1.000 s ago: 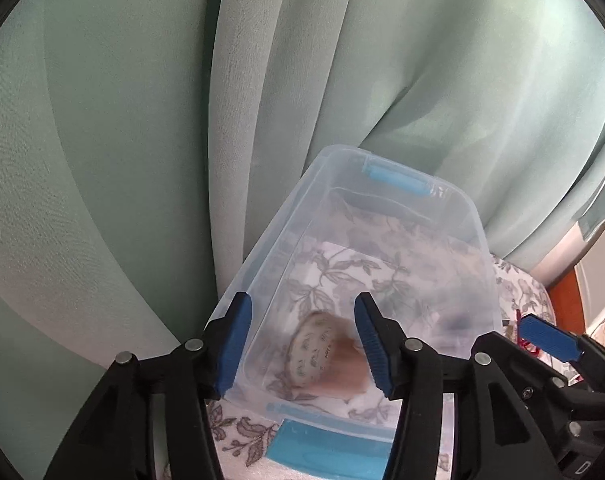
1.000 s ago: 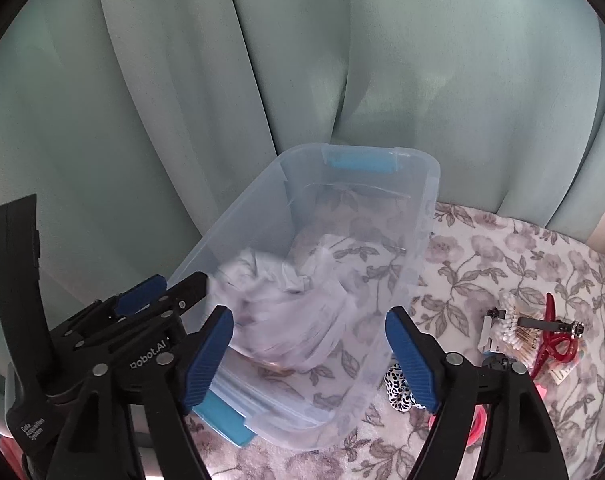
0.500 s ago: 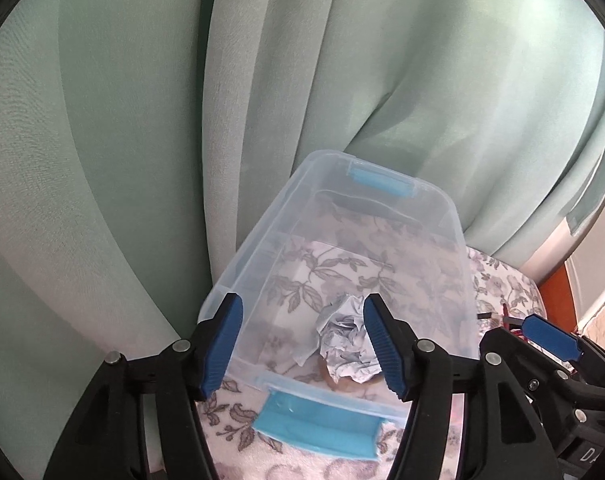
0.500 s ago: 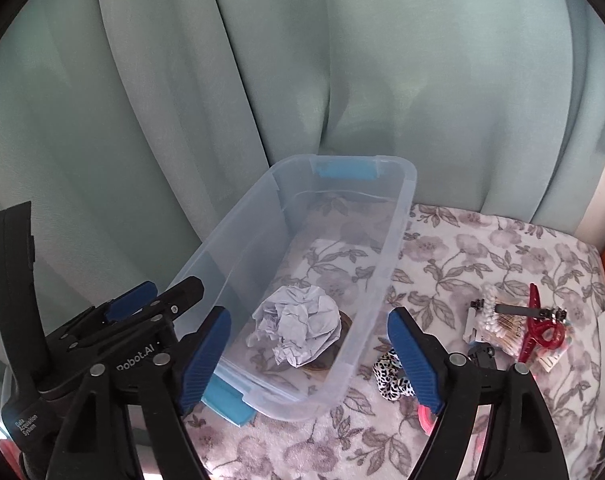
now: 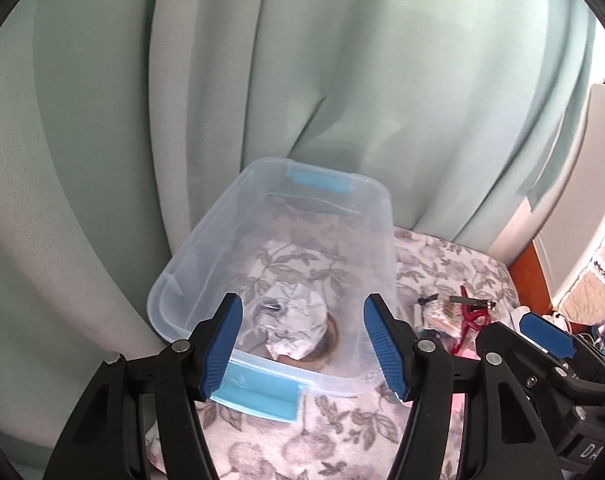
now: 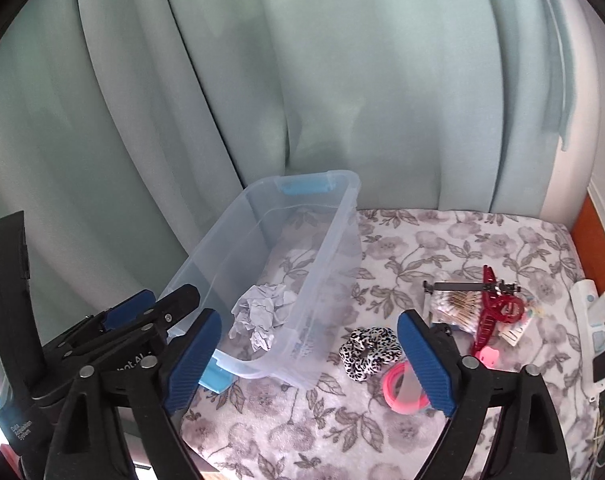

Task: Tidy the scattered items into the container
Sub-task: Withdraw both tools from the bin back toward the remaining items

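Observation:
A clear plastic bin [image 5: 366, 200] with blue latches stands on the floral cloth; it also shows in the right wrist view [image 6: 342, 224]. A crumpled white paper ball [image 5: 292, 326] lies inside it on a brown round item [image 5: 330, 342]; the paper also shows in the right wrist view [image 6: 260, 314]. My left gripper [image 5: 302, 344] is open and empty above the bin's near end. My right gripper [image 6: 306, 360] is open and empty, near the bin's right wall. Right of the bin lie a leopard scrunchie [image 6: 368, 348], pink rings [image 6: 402, 390], a red hair clip [image 6: 492, 306] and a cotton swab pack [image 6: 454, 306].
Pale green curtains [image 6: 302, 80] hang close behind the bin. An orange wooden edge [image 6: 594, 248] and white items [image 6: 594, 320] border the cloth at the far right.
The paper ball dropped from my right gripper into the bin. Both grippers have pulled back and up from the bin; the right view has swung right, showing more scattered items.

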The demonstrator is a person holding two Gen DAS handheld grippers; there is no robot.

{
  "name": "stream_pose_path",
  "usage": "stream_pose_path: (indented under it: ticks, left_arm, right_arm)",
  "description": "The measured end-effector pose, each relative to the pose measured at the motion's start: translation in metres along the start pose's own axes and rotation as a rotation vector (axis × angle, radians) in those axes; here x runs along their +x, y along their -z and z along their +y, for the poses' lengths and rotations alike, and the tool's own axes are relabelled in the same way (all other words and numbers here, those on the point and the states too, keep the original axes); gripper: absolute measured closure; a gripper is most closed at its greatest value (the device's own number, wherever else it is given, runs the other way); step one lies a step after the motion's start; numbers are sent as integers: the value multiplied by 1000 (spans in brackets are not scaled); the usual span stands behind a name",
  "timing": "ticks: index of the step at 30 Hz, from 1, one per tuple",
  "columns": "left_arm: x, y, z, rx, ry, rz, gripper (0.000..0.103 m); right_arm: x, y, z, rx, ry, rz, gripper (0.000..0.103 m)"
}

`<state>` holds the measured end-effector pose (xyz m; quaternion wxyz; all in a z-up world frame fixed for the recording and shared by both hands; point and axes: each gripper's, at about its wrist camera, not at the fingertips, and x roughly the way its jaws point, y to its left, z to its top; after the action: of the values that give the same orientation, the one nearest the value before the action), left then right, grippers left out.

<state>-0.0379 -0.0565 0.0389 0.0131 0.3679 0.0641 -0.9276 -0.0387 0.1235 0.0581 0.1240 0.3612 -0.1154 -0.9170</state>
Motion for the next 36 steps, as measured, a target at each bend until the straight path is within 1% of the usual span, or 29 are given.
stream_pose_path:
  ticks: [3, 5, 8, 11, 15, 19, 25, 31, 36]
  left_arm:
    - [-5, 3, -16, 20, 8, 0, 39]
    - [-11, 6, -26, 34, 14, -1, 39]
    - [-17, 10, -41, 54, 29, -5, 39]
    - [-21, 14, -56, 79, 39, -4, 39]
    - [-25, 21, -70, 94, 66, 1, 39]
    - [-22, 29, -85, 107, 95, 22, 39]
    - [-9, 46, -113, 148, 125, 85, 39]
    - [5, 60, -133, 195, 139, 129, 38]
    - [20, 70, -142, 215, 146, 167, 39]
  right_arm:
    - [-15, 3, -13, 21, -7, -29, 0]
    - [-24, 5, -23, 37, -3, -43, 0]
    - [-34, 8, -41, 75, 14, -30, 0]
    - [-43, 14, -61, 117, 51, -25, 0]
    - [-57, 24, -94, 201, 75, -37, 0]
    - [-69, 36, -123, 270, 70, -47, 0]
    - [-83, 47, -150, 288, 102, -112, 0]
    - [-87, 48, -164, 298, 113, -155, 0]
    - [-78, 51, -173, 298, 105, -138, 0]
